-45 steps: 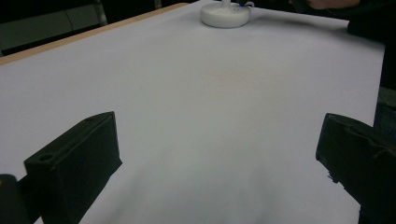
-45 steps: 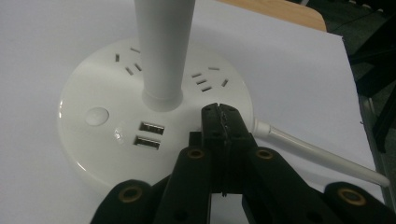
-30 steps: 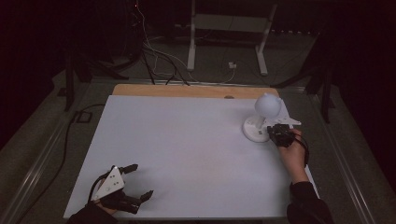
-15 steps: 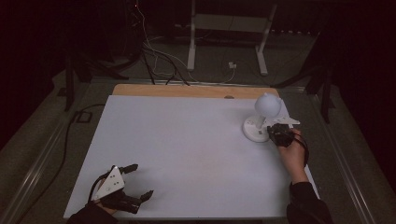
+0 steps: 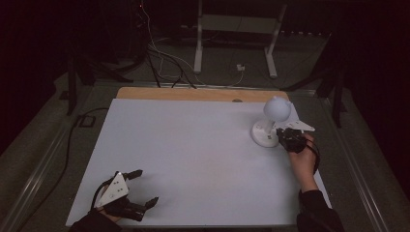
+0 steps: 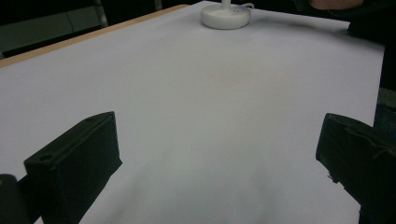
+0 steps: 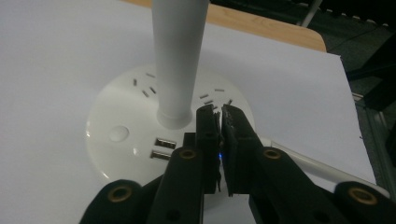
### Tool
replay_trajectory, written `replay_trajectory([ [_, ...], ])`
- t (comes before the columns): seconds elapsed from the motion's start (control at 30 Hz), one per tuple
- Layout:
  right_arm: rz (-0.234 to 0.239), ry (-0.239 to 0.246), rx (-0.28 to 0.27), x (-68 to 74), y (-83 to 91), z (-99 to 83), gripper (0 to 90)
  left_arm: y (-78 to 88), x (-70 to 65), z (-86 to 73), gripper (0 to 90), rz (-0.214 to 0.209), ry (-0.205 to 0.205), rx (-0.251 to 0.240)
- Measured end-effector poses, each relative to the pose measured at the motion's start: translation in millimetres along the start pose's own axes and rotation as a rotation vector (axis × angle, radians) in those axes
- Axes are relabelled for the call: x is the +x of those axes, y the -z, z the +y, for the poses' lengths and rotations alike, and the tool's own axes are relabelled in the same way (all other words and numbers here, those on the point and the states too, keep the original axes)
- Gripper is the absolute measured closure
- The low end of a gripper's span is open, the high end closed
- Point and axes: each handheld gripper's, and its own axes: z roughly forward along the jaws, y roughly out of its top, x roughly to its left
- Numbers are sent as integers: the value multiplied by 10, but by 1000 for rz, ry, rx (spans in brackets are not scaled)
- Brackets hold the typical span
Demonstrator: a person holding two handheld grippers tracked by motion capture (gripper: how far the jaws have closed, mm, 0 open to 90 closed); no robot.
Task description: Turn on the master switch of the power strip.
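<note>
tool: black jaws, brass screws | plate: grey triangle | sleeves: dark

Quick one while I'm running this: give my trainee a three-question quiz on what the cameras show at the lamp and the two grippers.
1. True or false: the left gripper rests near the table's front left corner with its jaws wide apart and nothing between them.
2. Which part of the white lamp are the right gripper's tips over? A. the round head B. the round base C. the cable
3. Fill in: on the base's side, beside the right gripper, sit two ____ ports.

Key
1. True.
2. B; the tips, nearly together, sit over the base just beside the stem.
3. USB.
</note>
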Motion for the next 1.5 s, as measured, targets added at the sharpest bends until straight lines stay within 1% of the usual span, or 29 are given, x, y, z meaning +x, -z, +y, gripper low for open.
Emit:
replay_trajectory([
  [0.07, 0, -5, -3, -3, 24, 11, 845, 0, 3, 0, 1, 0, 0, 1],
  [0.1, 12, -14, -9, -6, 38, 17, 821, -1, 3, 0, 1, 0, 0, 3],
  [0.17, 21, -26, -12, -1, 54, 25, 759, 0, 2, 0, 1, 0, -1, 3],
  [0.23, 33, -35, -16, 7, 64, 29, 667, 5, 1, 1, 1, 2, 2, 0],
  [0.27, 47, -42, -20, 14, 70, 34, 593, 6, 1, 1, 1, 2, 3, 0],
  [0.33, 77, -58, -24, 24, 81, 43, 508, 7, 5, 0, 1, 2, 4, 0],
  [0.37, 81, -57, -34, 29, 91, 47, 469, 6, 6, 0, 1, 1, 3, 0],
  [0.43, 101, -54, -57, 39, 114, 59, 353, 6, 6, 0, 1, 0, 4, 1],
  [0.47, 104, -51, -65, 46, 131, 68, 315, 7, 6, 0, 1, 0, 4, 0],
  [0.5, 107, -53, -68, 53, 147, 80, 268, 9, 7, 1, 1, 1, 4, -1],
  [0.53, 121, -59, -73, 60, 162, 91, 219, 11, 8, 1, 1, 2, 5, -2],
  [0.6, 138, -75, -87, 71, 196, 103, 171, 13, 11, 1, 1, 4, 4, -2],
  [0.63, 160, -73, -91, 72, 214, 106, 141, 14, 10, 1, 1, 4, 4, -2],
  [0.7, 185, -80, -105, 83, 259, 111, 137, 13, 9, 0, 1, 3, 5, -2],
  [0.73, 202, -82, -112, 85, 278, 115, 121, 13, 10, 1, 1, 3, 4, -2],
  [0.77, 218, -77, -118, 90, 292, 119, 88, 13, 10, 1, 1, 3, 5, -2],
  [0.8, 216, -65, -131, 99, 305, 119, 89, 14, 11, 1, 1, 4, 6, -3],
  [0.83, 232, -60, -118, 109, 322, 129, 107, 15, 11, 1, 1, 5, 7, -4],
  [0.87, 254, -62, -112, 117, 331, 137, 105, 16, 11, 1, 1, 6, 8, -5],
  [0.93, 282, -67, -117, 145, 352, 143, 102, 18, 11, 0, 1, 6, 8, -5],
  [1.1, 342, -31, -98, 239, 416, 151, 49, 18, 10, 0, 1, 2, 7, -4],
  [1.13, 368, -25, -98, 261, 434, 150, 39, 17, 10, 0, 1, 2, 6, -3],
  [1.17, 384, -21, -99, 279, 448, 149, 39, 17, 10, 1, 1, 1, 6, -3],
  [1.27, 398, 5, -107, 331, 489, 140, 38, 16, 8, 1, 1, -1, 3, -1],
  [1.47, 424, 23, -94, 407, 537, 88, 38, 17, 8, 1, 1, -2, 3, -2],
  [1.5, 426, 32, -89, 422, 543, 73, 38, 17, 7, 1, 1, -3, 5, -3],
])
